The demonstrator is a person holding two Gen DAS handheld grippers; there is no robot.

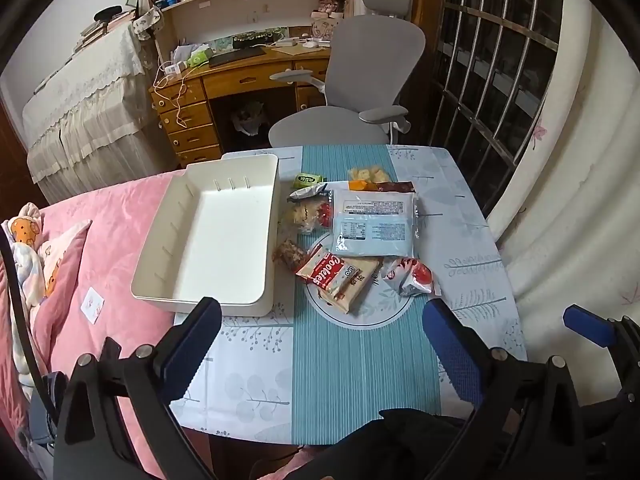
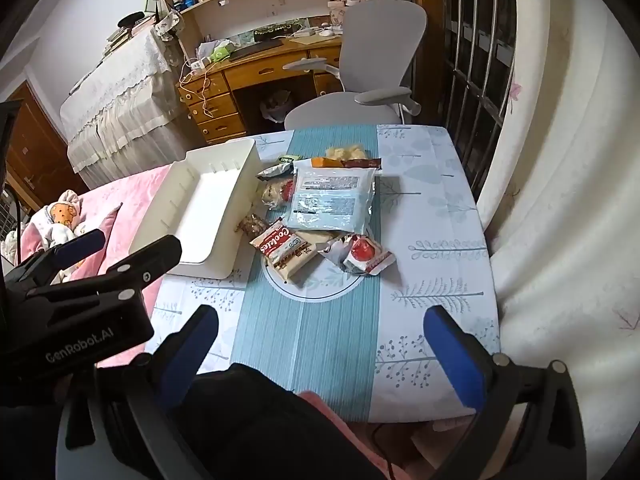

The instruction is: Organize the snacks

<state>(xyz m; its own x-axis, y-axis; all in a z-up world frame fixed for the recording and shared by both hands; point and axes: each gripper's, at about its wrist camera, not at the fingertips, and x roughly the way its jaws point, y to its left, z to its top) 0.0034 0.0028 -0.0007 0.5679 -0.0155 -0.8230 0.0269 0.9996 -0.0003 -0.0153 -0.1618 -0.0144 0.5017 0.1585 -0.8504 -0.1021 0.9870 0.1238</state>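
Hovering above the near edge of the small table [image 1: 472,216], both grippers point downward at the snacks and hold nothing. The left gripper [image 1: 320,332] has its 2 blue-padded jaws wide apart, with only the tablecloth between them. The right gripper [image 2: 320,336] stands the same way, jaws fully apart and empty.

As landmark I take the white organizer tray [image 1: 208,236], which lies empty on the left part of the table, its left side reaching over the pink bed cover [image 1: 112,240]. All snacks lie to the right of this tray, in one loose group. Just beside its right wall are a clear bag of round pastries [image 1: 304,214] and, nearer to the camera, a small nut bar [image 1: 289,255]. Further right lies a large pale blue packet [image 1: 374,220] with its printed label side up. Near the tray's front right corner lies the Cookies pack [image 1: 324,276], on top of a tan biscuit pack [image 1: 358,282]. To the right of these 2 is a red and white wrapped snack [image 1: 412,278]. Beyond the tray's far right corner lie a small green packet [image 1: 308,180] and a bag of pale yellow crackers [image 1: 368,175].

Behind the table stands a grey office chair [image 1: 360,80] before a wooden desk [image 1: 240,80].
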